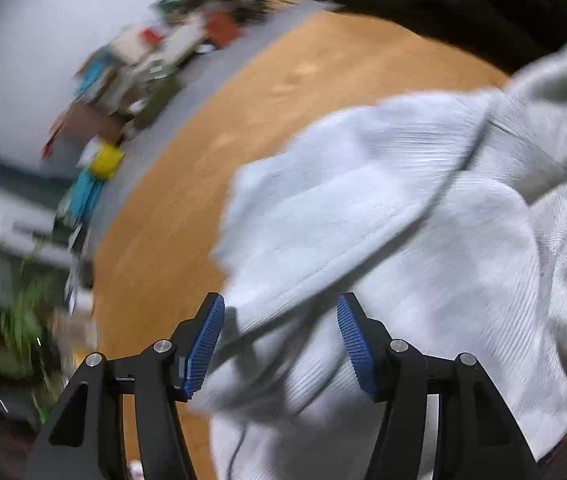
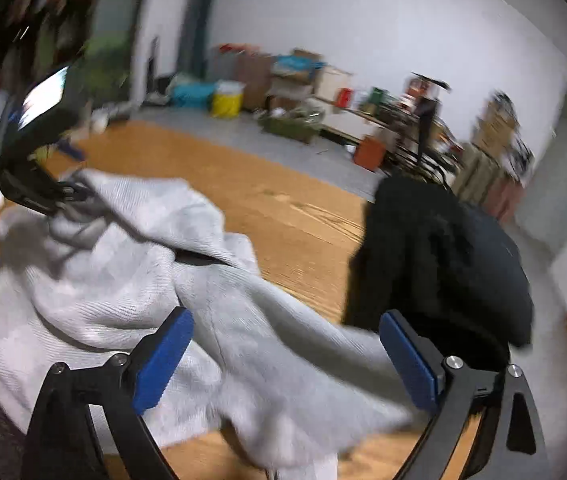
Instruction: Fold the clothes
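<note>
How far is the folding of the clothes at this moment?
Nothing looks folded yet. The grey garment lies crumpled on the wooden table, and the black garment sits in a heap beside it. Both the left gripper and the right gripper are open over the grey cloth. All folding remains.

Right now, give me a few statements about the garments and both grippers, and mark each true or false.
1. The light grey garment lies crumpled on the wooden table. True.
2. The right gripper is clamped shut on cloth. False: its jaws stand wide, pads clear of the fabric.
3. A black garment sits to the right of the grey one in the right wrist view. True.
4. The left gripper is fully shut. False: a gap shows between its blue pads.
</note>
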Demonstrator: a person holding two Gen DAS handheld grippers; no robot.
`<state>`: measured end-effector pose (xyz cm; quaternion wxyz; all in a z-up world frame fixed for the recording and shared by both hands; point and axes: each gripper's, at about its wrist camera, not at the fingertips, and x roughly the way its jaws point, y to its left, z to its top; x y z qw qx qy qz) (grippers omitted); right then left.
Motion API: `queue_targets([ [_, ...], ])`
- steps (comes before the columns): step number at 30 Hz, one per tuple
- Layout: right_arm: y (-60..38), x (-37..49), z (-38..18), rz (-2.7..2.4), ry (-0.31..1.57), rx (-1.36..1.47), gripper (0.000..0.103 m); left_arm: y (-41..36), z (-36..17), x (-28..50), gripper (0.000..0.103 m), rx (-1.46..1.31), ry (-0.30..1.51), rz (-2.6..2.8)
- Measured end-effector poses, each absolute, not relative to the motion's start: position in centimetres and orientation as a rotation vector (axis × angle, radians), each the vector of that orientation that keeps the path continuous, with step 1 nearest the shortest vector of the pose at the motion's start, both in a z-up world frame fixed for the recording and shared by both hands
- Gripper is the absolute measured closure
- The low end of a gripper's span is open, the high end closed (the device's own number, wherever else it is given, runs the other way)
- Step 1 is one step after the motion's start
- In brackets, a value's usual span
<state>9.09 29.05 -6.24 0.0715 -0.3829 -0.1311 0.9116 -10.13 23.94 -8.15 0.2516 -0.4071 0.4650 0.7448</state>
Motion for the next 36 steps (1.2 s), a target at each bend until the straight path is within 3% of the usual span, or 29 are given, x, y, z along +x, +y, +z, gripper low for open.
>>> queue_targets([
  [4,29.7,3.8,-9.8,2.640,-0.499,-1.358,0.008,27.5,-12.2,-10.8,0.042,-1.106,1.453,1.953],
  [6,30.6,1.8,-11.9,2.578,-0.495,-1.447,0.009,27.8,-12.1,-12.0,0.041,-1.151,1.374,1.987],
  [8,31.3,0.7,-13.7,2.537,-0.454,-1.521,0.018,27.1,-10.7,-13.8,0.043,-1.185,1.181,2.045],
  [9,31.3,0.5,-14.3,2.528,-0.430,-1.543,0.046,26.4,-10.1,-14.7,0.053,-1.180,1.099,2.086],
  [10,31.6,0.4,-14.8,2.513,-0.382,-1.568,0.085,25.9,-9.0,-15.5,0.059,-1.179,1.020,2.131],
  [12,32.2,0.5,-15.2,2.507,-0.287,-1.590,0.091,23.9,-7.8,-18.4,0.087,-1.235,0.837,2.249],
  [16,31.6,1.3,-13.1,2.536,-0.361,-1.414,0.094,20.8,-6.2,-21.8,0.091,-1.248,0.811,2.484],
  [24,32.4,-1.6,-6.3,2.365,-0.653,-1.046,0.095,9.3,2.6,-26.0,0.092,-1.177,0.634,2.879],
  [30,36.0,-4.1,4.8,2.269,-0.571,-0.701,0.095,3.6,12.3,-29.6,0.092,-0.866,0.519,3.154],
  [33,37.7,-6.9,8.4,2.246,-0.442,-0.543,0.093,2.5,13.7,-30.7,0.088,-0.707,0.386,3.245],
  [34,38.0,-8.4,8.9,2.243,-0.400,-0.525,0.078,2.4,13.6,-31.1,0.088,-0.669,0.326,3.256],
  [35,38.0,-9.8,8.7,2.253,-0.364,-0.555,0.059,2.4,13.4,-31.5,0.081,-0.646,0.273,3.260],
  [36,37.6,-11.0,7.6,2.277,-0.334,-0.638,0.015,3.2,12.0,-32.4,0.066,-0.774,0.290,3.205],
])
